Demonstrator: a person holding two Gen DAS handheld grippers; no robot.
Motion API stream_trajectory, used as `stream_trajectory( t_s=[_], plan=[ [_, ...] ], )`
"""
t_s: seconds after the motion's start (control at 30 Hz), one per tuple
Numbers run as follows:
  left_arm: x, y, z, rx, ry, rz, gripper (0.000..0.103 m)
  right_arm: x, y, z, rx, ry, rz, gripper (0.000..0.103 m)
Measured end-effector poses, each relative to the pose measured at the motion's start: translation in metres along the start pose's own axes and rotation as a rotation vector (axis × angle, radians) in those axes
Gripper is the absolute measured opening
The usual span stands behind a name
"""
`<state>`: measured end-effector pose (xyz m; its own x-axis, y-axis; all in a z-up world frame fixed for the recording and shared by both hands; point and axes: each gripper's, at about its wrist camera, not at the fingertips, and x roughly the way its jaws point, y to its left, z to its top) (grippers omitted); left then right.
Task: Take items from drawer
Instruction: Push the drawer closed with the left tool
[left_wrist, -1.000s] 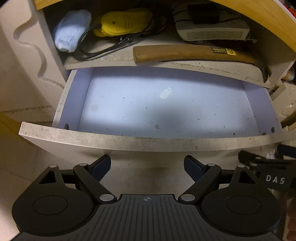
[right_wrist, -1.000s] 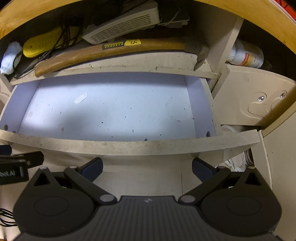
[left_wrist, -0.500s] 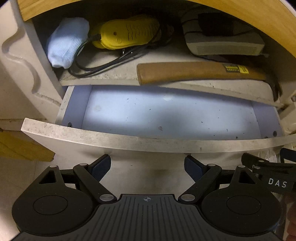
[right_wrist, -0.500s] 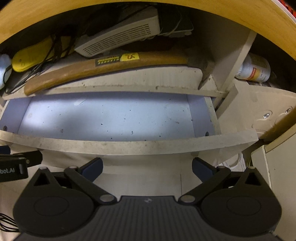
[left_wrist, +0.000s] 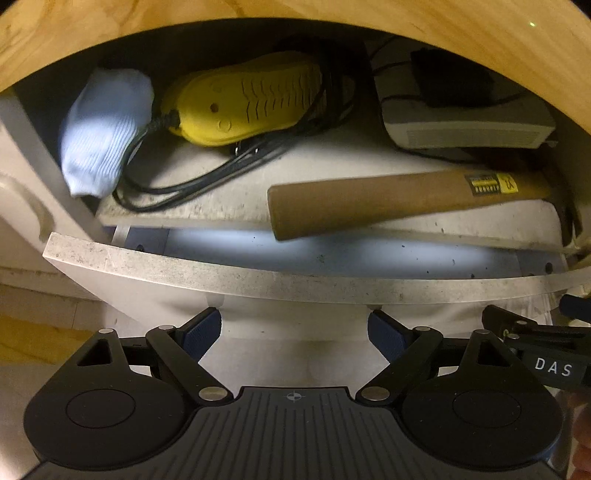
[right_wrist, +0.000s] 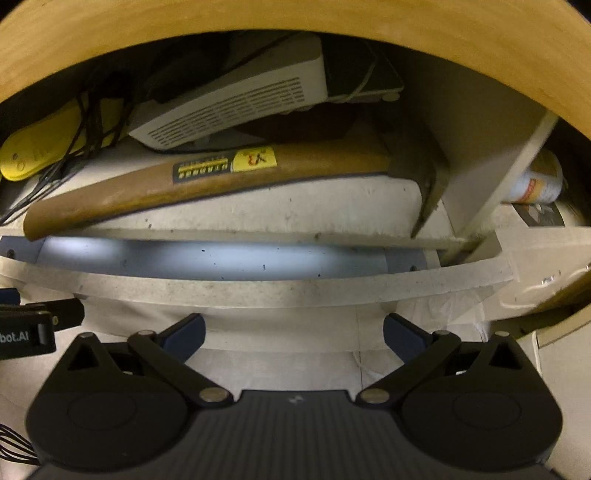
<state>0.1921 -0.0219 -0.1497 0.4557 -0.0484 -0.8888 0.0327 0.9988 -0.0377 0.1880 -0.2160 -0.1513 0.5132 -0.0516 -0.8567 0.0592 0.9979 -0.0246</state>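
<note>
- the left gripper (left_wrist: 294, 330) has its blue-padded fingers spread wide with nothing between them, held just in front of the front panel of the shallow white drawer (left_wrist: 295, 286).
- the right gripper (right_wrist: 294, 332) is likewise spread wide and holds nothing, facing the same drawer (right_wrist: 258, 291) front, beside the left gripper.
- the drawer stands only a narrow way out; the strip of its pale blue floor that shows has specks on it and no item can be made out there.
- just above the drawer, on the dusty white shelf (left_wrist: 332, 162), a wooden-handled hammer (left_wrist: 399, 201) lies lengthwise, its handle end overhanging the drawer opening.
- above the drawer to the left, a light blue ribbed sock (left_wrist: 103, 133) sits beside a yellow plastic shoe-shaped device (left_wrist: 240, 101) with tangled black cables (left_wrist: 207, 177).
- above the drawer to the right, behind the hammer, rests a white vented box (left_wrist: 465, 127).
- right of the drawer, in the next compartment, a white labelled bottle (right_wrist: 539, 182) lies on its side.
</note>
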Motion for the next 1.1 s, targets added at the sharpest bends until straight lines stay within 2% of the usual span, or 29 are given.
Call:
stream_trajectory(
  t_s=[0.37,0.5,0.77,0.87,1.1],
  plan=[
    [0.012,0.0,0.022,-0.001,-0.005,-0.002,0.088,0.016,-0.001,0.026,0.007,-0.007,0.006,0.103],
    [0.015,-0.003,0.028,-0.003,0.025,0.008,0.09,0.018,-0.002,0.03,0.009,-0.002,0.003,0.103],
    [0.016,-0.005,0.024,0.007,0.013,0.016,0.09,0.02,-0.001,0.031,0.003,-0.006,-0.002,0.103],
    [0.014,-0.006,0.021,0.006,0.009,0.015,0.089,0.022,-0.002,0.032,0.023,0.019,0.01,0.103],
    [-0.005,-0.01,0.006,0.034,0.009,0.002,0.089,0.004,0.0,0.026,-0.001,0.009,0.01,0.103]
  ],
)
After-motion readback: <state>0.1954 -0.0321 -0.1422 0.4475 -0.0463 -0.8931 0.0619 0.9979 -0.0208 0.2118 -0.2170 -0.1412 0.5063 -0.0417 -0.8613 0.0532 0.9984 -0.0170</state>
